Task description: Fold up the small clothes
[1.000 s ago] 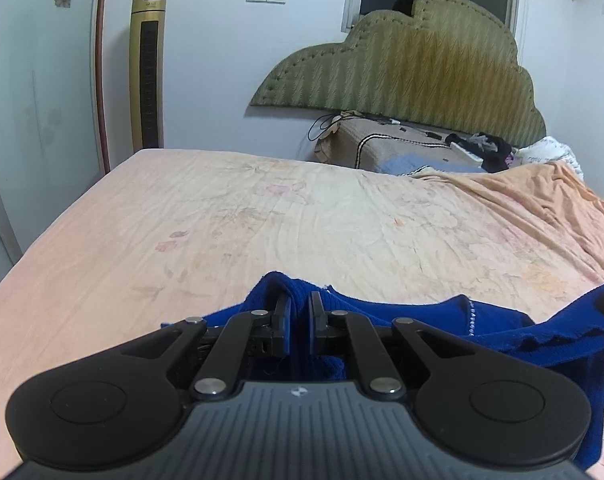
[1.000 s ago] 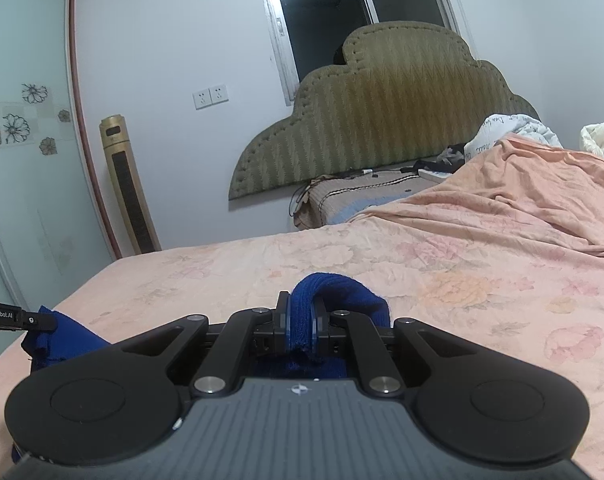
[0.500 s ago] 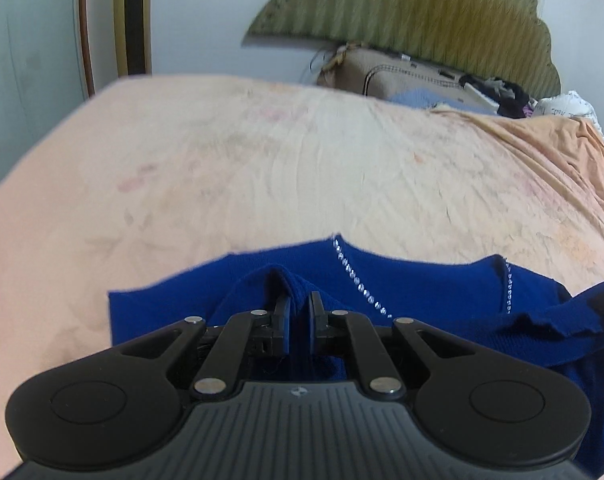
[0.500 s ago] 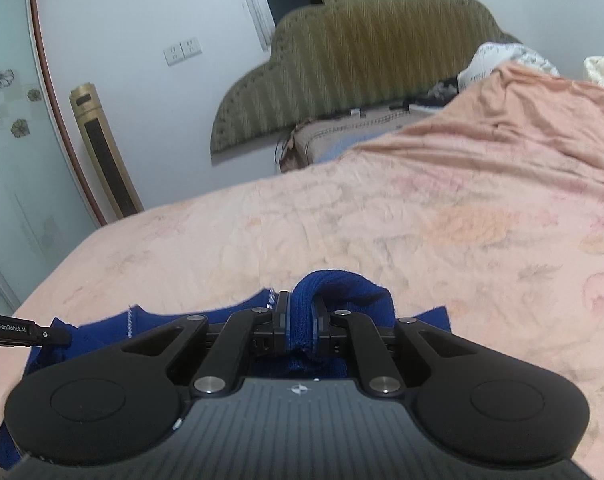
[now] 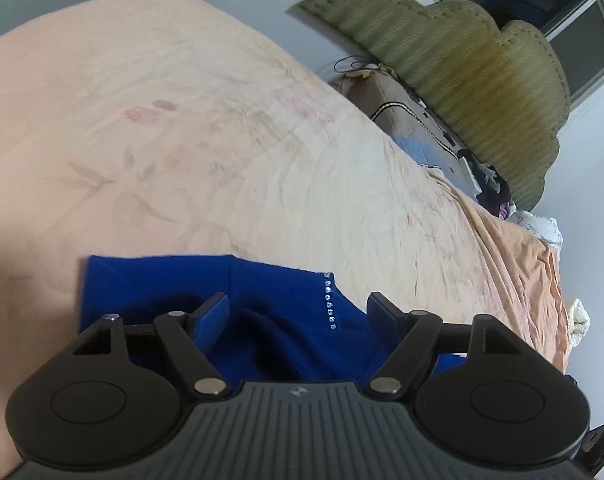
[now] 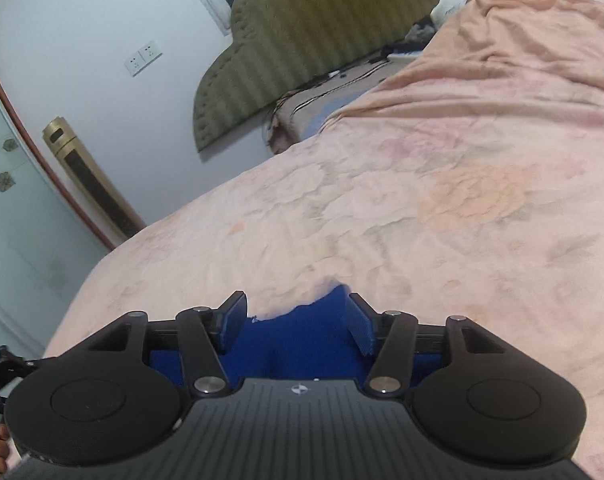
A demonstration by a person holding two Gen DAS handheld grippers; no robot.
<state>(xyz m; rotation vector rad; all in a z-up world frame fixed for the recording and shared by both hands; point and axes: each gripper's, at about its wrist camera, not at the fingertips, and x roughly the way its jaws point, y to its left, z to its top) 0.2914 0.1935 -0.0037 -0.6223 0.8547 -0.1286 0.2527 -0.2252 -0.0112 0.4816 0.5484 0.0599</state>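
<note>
A small royal-blue knit garment (image 5: 286, 320) with a line of rhinestones (image 5: 329, 300) lies flat on the peach floral bedsheet (image 5: 222, 152). My left gripper (image 5: 298, 312) is open just above its left part, with the cloth lying loose between the jaws. In the right wrist view the garment's right edge (image 6: 298, 336) lies under my right gripper (image 6: 296, 312), which is also open and holds nothing. Most of the garment is hidden behind the gripper bodies.
The olive padded headboard (image 6: 302, 40) and a pile of bedding and clutter (image 5: 429, 136) stand at the far end. A rumpled peach quilt (image 6: 521, 52) rises at the right. A gold tower fan (image 6: 90, 176) stands by the wall at left.
Both grippers were shut on folds of the blue garment; both have now opened and let it go. The garment has come down flat on the sheet and both cameras have tilted.
</note>
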